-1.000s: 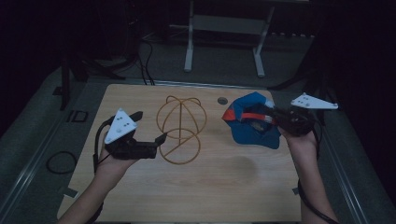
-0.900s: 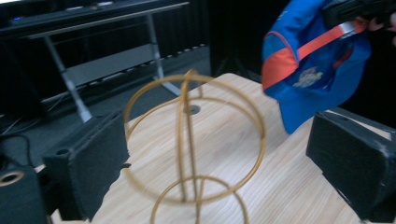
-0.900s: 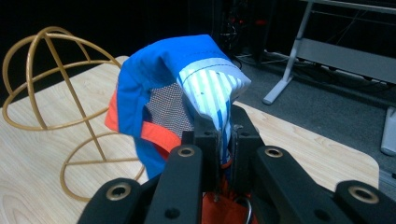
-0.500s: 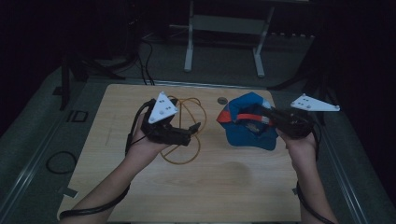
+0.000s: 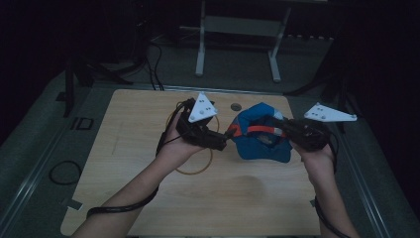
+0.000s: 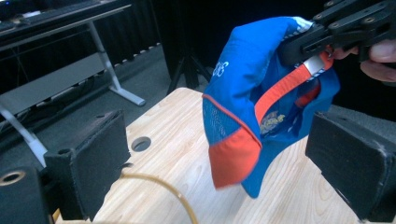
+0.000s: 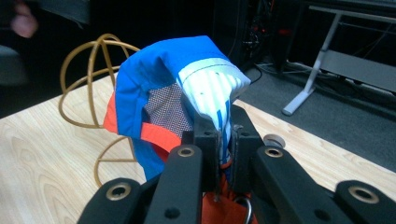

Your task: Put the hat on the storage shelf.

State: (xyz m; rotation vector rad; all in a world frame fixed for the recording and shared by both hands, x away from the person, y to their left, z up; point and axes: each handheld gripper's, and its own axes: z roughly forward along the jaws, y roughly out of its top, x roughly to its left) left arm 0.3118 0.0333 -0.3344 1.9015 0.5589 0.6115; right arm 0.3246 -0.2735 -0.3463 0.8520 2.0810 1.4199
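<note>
While right tongs (image 7: 224, 135) pinch the blue cap (image 5: 260, 136) aloft, orange brim (image 6: 233, 156) hanging down, left tongs (image 5: 224, 141) spread beside it.

The table (image 5: 148, 198) is viewed from above the person's side, looking forward and down. The left gripper view is taken close, level, toward the blue cap (image 6: 252, 93). The right gripper view faces back across it; the cap and wire stand (image 7: 88, 79) are shared.

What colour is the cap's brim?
Orange brim on a blue cap, clearest in the left gripper view.
</note>
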